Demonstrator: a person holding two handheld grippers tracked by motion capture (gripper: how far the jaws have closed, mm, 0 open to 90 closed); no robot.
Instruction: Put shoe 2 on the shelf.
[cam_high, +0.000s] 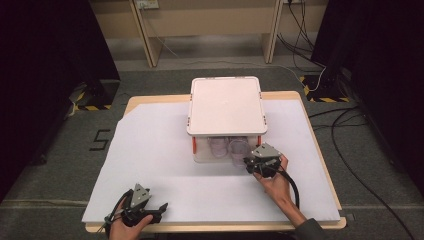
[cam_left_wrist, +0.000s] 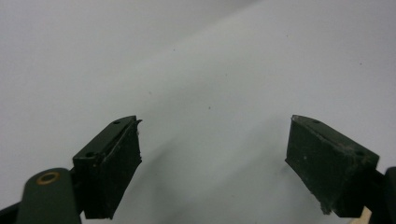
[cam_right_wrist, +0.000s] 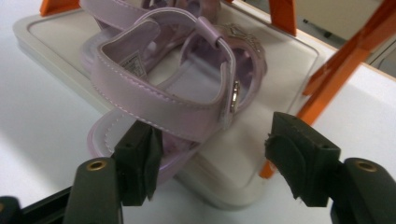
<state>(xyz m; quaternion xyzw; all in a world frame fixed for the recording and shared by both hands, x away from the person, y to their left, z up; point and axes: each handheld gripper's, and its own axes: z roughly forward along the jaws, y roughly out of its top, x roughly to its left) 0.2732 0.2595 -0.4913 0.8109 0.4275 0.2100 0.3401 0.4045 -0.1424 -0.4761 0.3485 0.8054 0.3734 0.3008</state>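
A lilac sandal (cam_right_wrist: 163, 98) with a buckled ankle strap lies on the lower tray (cam_right_wrist: 261, 140) of a small white rack, its heel hanging over the tray's near edge. A second lilac sandal (cam_right_wrist: 116, 9) lies behind it. My right gripper (cam_right_wrist: 212, 154) is open right at that heel, one jaw beside the sole and the other apart from it. From above, the sandals (cam_high: 239, 149) show under the rack's white top (cam_high: 226, 105), with my right gripper (cam_high: 250, 162) at the rack's front right. My left gripper (cam_high: 159, 209) is open near the table's front left, holding nothing.
Orange posts (cam_right_wrist: 336, 70) carry the rack's top shelf and stand close to the right jaw. A white sheet (cam_left_wrist: 210, 70) covers the wooden table (cam_high: 320, 145). Cables (cam_high: 350, 150) trail on the floor to the right.
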